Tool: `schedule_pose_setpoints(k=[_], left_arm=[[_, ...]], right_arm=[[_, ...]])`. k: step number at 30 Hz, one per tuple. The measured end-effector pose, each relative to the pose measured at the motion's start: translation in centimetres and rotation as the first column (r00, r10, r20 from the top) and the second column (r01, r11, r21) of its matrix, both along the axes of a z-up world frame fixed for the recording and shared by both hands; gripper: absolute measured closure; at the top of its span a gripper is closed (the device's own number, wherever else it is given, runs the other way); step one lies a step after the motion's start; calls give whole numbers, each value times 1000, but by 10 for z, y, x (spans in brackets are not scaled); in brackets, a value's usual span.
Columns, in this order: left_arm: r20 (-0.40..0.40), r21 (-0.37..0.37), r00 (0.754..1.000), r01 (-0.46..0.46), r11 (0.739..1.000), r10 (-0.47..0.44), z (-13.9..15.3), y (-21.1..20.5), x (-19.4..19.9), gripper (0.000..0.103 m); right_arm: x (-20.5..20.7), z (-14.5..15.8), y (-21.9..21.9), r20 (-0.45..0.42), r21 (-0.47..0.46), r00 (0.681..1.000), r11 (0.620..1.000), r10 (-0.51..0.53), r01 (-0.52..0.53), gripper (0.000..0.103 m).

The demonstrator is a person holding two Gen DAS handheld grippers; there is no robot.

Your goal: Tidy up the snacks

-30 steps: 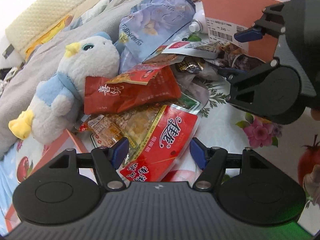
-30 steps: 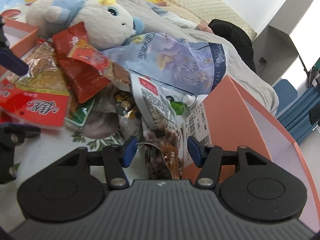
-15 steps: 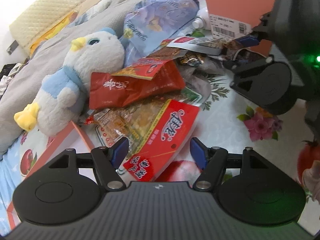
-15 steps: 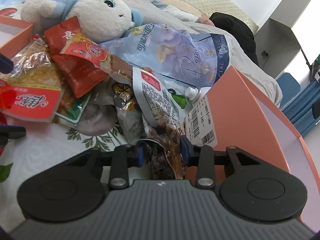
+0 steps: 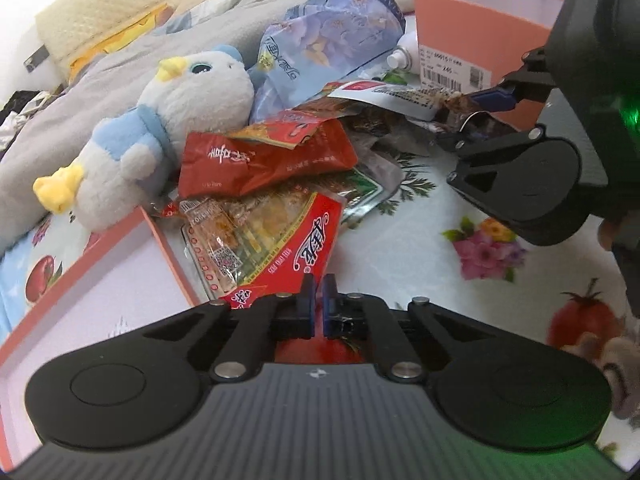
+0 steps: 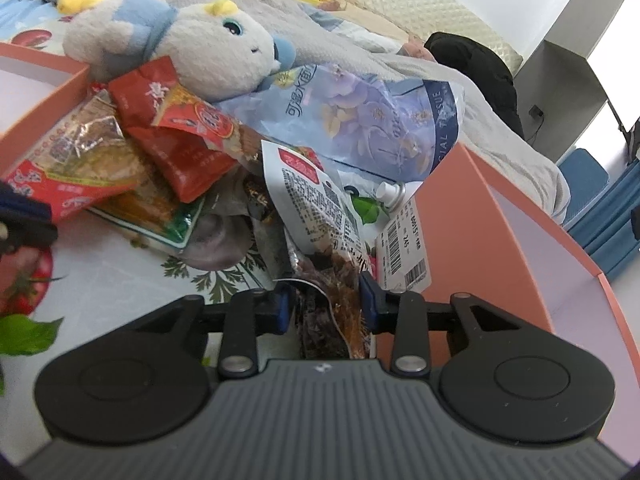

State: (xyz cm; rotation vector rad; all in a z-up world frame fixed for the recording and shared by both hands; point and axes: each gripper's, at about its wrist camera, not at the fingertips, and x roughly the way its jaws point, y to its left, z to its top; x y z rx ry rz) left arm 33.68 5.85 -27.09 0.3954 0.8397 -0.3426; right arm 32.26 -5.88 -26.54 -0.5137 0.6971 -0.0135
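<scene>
A pile of snack packets lies on a flowered cloth. My left gripper (image 5: 318,300) is shut on the near corner of a red and clear snack packet (image 5: 280,240), which also shows in the right wrist view (image 6: 60,184). My right gripper (image 6: 326,304) is shut on the dark end of a white-labelled snack packet (image 6: 316,208); in the left wrist view that gripper (image 5: 472,116) holds the same packet (image 5: 400,94). A dark red packet (image 5: 264,160) lies on top of the pile.
An orange box (image 6: 500,248) stands just right of the right gripper, also seen in the left wrist view (image 5: 480,40). A shallow orange tray (image 5: 80,288) lies at the left. A plush penguin (image 5: 168,128), a blue tissue pack (image 6: 380,120) and a small white bottle (image 6: 390,192) lie behind the pile.
My left gripper went from open to shut on the red and clear packet's corner. My right gripper closed on the white-labelled packet half a second ago and still holds it.
</scene>
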Motion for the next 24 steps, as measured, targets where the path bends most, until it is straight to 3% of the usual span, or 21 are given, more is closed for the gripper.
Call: schedule_pose_setpoints(k=[14, 24], left_arm=[[-60, -138, 995, -85, 987, 77, 23, -11, -74, 102], [-111, -226, 985, -157, 962, 134, 44, -26, -131, 102]], right_arm=[[-55, 22, -4, -35, 76, 997, 995, 73, -70, 67], [-97, 41, -17, -140, 242, 985, 968, 104, -67, 67]])
